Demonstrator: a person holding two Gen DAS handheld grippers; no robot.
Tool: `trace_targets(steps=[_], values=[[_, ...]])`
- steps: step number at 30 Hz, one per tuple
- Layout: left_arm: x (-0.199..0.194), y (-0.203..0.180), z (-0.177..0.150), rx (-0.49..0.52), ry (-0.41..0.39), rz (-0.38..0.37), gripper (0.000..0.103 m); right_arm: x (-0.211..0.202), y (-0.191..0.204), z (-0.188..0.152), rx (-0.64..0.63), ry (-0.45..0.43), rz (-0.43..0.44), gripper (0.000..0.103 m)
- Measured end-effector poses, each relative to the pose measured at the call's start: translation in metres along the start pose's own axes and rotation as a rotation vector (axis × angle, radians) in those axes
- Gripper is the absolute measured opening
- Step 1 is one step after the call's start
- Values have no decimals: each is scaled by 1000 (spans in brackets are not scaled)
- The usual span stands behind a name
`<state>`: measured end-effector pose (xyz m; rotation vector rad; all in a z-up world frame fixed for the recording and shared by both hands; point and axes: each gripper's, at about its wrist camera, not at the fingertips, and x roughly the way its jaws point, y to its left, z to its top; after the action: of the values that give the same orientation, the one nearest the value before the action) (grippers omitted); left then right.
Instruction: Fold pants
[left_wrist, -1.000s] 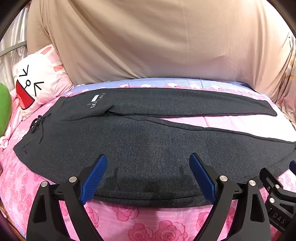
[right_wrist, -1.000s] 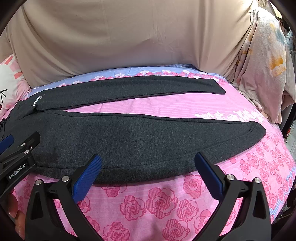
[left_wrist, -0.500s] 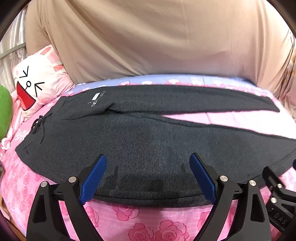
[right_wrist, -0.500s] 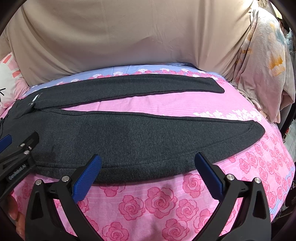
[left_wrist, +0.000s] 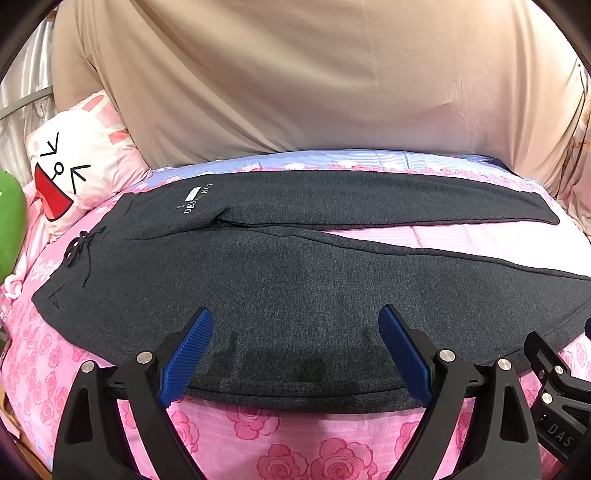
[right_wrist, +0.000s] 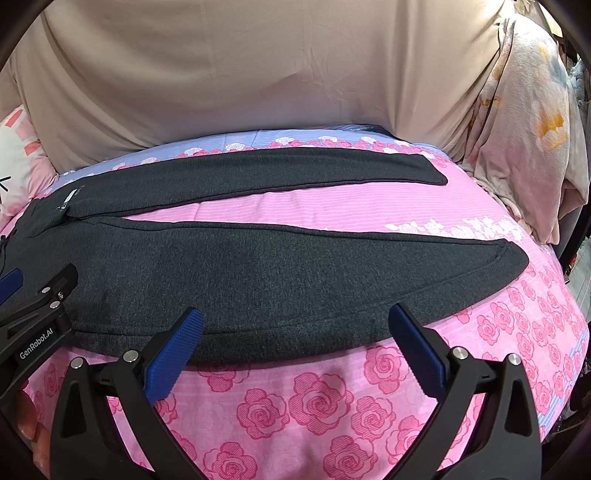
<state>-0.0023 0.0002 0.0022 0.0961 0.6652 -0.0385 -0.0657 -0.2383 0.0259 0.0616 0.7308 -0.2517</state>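
Observation:
Dark grey pants lie flat on the pink rose-print bed, waistband to the left, both legs spread apart to the right. They also show in the right wrist view. My left gripper is open and empty, over the near edge of the near leg at the thigh. My right gripper is open and empty, over the near edge of the same leg further toward the cuff. The left gripper's side shows at the left of the right wrist view.
A white and pink cartoon pillow and a green plush lie at the left by the waistband. A beige sheet hangs behind the bed. A pale patterned blanket hangs at the right.
Both grippers stay open. The left one has edged slightly forward and right over the pants; the right view has barely shifted.

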Motion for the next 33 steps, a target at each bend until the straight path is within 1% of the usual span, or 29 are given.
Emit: trace_targets(steps=[33], values=[[1,0,0,1,2,-1,89,2,6,-2,-2,8,15,98]])
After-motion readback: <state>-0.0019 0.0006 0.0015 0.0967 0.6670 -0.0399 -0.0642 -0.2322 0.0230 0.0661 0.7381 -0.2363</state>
